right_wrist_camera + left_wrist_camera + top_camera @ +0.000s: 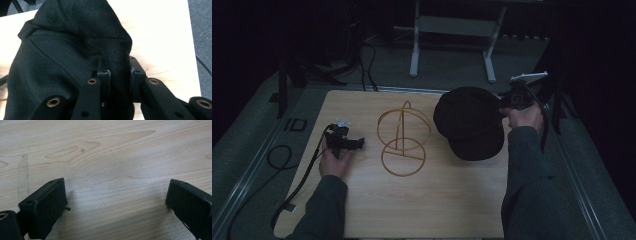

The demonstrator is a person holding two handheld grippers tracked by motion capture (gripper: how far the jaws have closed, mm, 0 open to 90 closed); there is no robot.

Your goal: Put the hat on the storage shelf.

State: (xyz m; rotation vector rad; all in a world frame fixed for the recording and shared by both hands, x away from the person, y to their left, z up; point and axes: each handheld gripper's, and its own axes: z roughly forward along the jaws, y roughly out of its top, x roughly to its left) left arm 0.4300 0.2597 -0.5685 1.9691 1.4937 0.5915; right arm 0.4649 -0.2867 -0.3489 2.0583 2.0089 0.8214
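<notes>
R gripper (pixel 507 102), held in the person's R hand (pixel 523 118) at the far right of the light wooden surface (pixel 437 200), has its fingers (pixel 105 77) pinching a fold of the black fabric cap (pixel 469 127). In the right gripper view the two black fingers sit close together w/ a bunch of the cap's cloth squeezed between them, and the rest of the cap (pixel 62 50) spreads out to the left & up, covering most of what lies ahead. From the high view the cap hangs from that grip at its right edge, crown toward the back, brim toward the front; whether its lower edge touches the surface can't be told. It sits just right of the thin gold wire stand (pixel 403 137), which is made of an upright hoop on a flat ring base w/ a crossbar; cap & stand look close but apart.

L gripper (pixel 354 144) is in the person's L hand (pixel 334 159) on the left part of the surface, well apart from the cap, pointing right toward the stand's base. Its fingers (pixel 45 205) are spread wide, nothing between them; in the left gripper view there is bare wood grain between the two black pads. A black cable (pixel 307 175) trails from it toward the front-left corner.

Beyond the surface: dark grey floor & the white legs of a frame (pixel 414 50) at the back
</notes>
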